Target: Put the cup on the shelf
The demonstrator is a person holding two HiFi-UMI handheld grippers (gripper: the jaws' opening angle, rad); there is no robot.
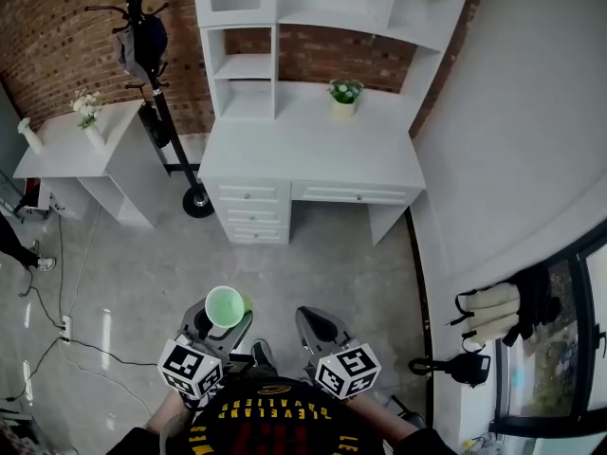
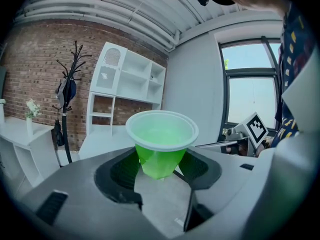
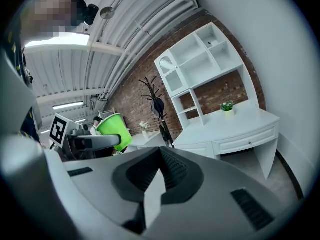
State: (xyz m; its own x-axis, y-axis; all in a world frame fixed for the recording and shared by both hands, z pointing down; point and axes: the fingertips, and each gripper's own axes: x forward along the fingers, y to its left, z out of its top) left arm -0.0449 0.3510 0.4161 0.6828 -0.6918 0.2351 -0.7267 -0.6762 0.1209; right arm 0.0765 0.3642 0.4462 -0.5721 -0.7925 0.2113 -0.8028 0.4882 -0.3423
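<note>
Green translucent plastic cup with a white rim (image 1: 225,306): held upright in the left gripper (image 1: 221,318), above the grey concrete floor (image 1: 332,263) and well apart from the white desk with its upper shelf unit (image 1: 313,150) against the red brick wall (image 1: 57,36). The head view alone shows the cup's open mouth from above, both marker cubes side by side, the black coat stand's base (image 1: 197,202) and the low white side cabinet (image 1: 85,150) carrying a vase of white flowers (image 1: 89,112). The left gripper view alone shows the grip: the left gripper (image 2: 159,170) stands fairly wide, its dark pads (image 2: 125,171) pressed on either side of the cup's (image 2: 161,144) tapered lower wall, the rim clear above them; a tall window (image 2: 245,94) lies to the right. The right gripper view alone shows the cup (image 3: 114,130) from the side and a small green potted plant (image 3: 227,106) on the desk top. Right gripper (image 3: 159,170): jaw tips drawn together, nothing between them, touching nothing; in the head view it (image 1: 313,318) sits just beside the left one.
</note>
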